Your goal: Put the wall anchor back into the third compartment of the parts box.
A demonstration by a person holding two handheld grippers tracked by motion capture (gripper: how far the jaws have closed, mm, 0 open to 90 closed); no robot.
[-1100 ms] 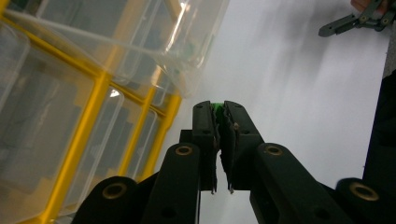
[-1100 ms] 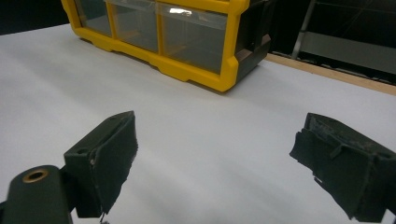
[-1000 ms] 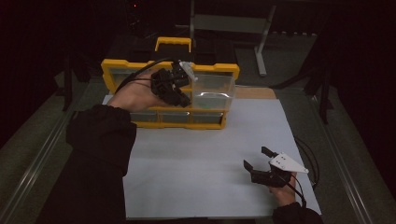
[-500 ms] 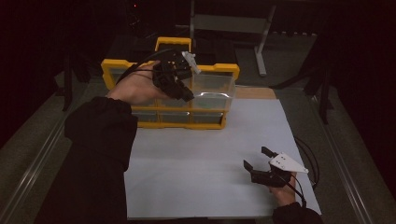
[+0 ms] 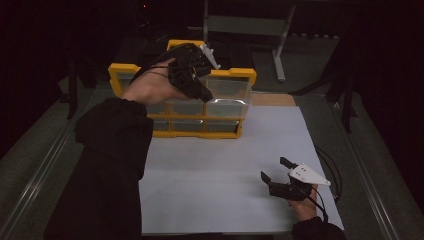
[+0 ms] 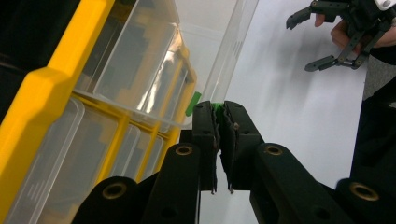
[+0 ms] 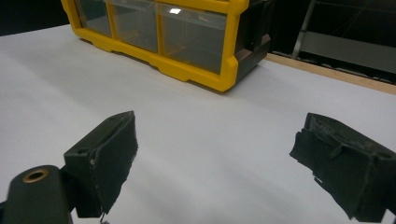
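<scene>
A yellow organizer (image 5: 120, 72) with clear drawers stands at the far middle of the white sheet (image 5: 215, 165). One clear drawer (image 5: 230, 92) at its upper right is drawn out. My left gripper (image 5: 202, 95) is at that drawer's front. In the left gripper view my left gripper (image 6: 219, 109) is shut on a green-marked edge of the drawer (image 6: 140, 56). My right gripper (image 5: 273, 168) rests open near the front right of the sheet, nothing between its jaws. The right gripper view has my right gripper (image 7: 215, 144) facing the organizer (image 7: 196, 74) across bare paper.
A wooden strip (image 5: 272, 99) borders the sheet behind the organizer. A metal stand (image 5: 280, 50) rises at the back. A black cable (image 5: 332, 170) loops off the sheet's right edge. The surroundings are dark. My right gripper (image 6: 301, 45) also appears far off.
My left hand has lifted and shifted back and to the right over the organizer, gripper still at the clear drawer. The right gripper has stayed put.
</scene>
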